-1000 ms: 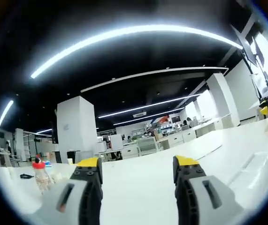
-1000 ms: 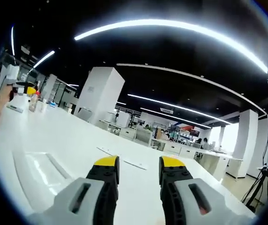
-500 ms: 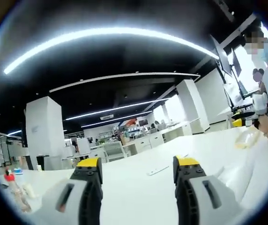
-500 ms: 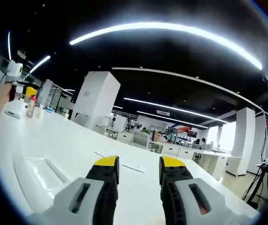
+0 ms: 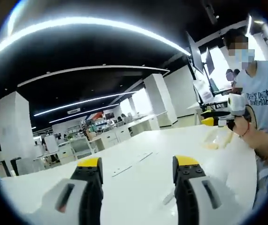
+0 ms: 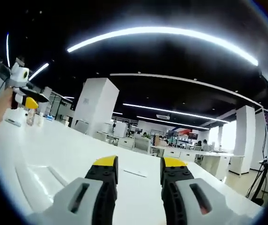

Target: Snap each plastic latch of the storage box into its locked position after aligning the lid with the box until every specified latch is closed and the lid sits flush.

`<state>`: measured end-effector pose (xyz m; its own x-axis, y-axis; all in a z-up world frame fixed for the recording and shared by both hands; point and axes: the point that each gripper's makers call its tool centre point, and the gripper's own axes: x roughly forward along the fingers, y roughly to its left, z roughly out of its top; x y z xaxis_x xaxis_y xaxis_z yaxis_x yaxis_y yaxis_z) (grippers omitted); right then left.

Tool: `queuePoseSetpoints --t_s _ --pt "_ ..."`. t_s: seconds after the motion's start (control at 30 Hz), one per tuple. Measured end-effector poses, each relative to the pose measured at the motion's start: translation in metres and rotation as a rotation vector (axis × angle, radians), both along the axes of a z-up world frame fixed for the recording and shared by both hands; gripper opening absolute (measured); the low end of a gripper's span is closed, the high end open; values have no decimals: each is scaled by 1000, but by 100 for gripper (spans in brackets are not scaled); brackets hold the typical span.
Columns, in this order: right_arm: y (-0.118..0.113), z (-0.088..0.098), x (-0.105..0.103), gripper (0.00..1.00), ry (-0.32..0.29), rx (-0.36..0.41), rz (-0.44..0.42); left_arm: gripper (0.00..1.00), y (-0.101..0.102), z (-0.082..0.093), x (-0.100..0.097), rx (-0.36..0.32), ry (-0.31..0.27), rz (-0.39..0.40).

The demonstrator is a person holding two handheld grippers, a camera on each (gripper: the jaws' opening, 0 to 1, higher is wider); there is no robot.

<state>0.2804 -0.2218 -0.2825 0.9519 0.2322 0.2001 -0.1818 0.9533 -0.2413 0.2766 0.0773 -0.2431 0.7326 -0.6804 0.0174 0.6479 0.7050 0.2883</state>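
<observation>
Both claws spread wide, gripping nothing, above the white bench [image 5: 138,187].
Left claw [image 5: 138,165]; right claw [image 6: 139,164]; a person's shirt [image 5: 265,98] bears unreadable print.

White table [image 5: 138,178]; bottle [image 6: 30,115] at far edge; white pillar [image 6: 94,105] behind.

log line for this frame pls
left gripper: open, empty, above white table | right gripper: open, empty | clear plastic storage box lid: on table, untouched | latches: not visible
</observation>
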Motion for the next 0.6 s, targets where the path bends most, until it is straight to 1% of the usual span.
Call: queuePoseSetpoints --t_s 0.03,0.1,0.2,0.37,0.47,0.53,0.6 --pt "-1 1 0 35 -3 -1 -7 61 -4 -1 0 14 5 -9" --pt "-3 2 -1 35 -10 3 -15 60 -18 -5 0 46 19 -44" --pt "-4 2 -1 35 -11 19 -10 59 -41 -14 -4 65 52 -106" --pt "-4 -2 0 36 0 25 -14 59 -61 -20 -2 115 67 -143" --pt "-3 -1 -2 36 -7 24 -17 59 -72 -21 -1 128 80 -171" --pt "-3 0 -3 36 -11 23 -23 58 -75 -22 -1 133 83 -180" --pt "-4 1 -4 36 -18 21 -32 58 -95 -25 -3 171 96 -228"
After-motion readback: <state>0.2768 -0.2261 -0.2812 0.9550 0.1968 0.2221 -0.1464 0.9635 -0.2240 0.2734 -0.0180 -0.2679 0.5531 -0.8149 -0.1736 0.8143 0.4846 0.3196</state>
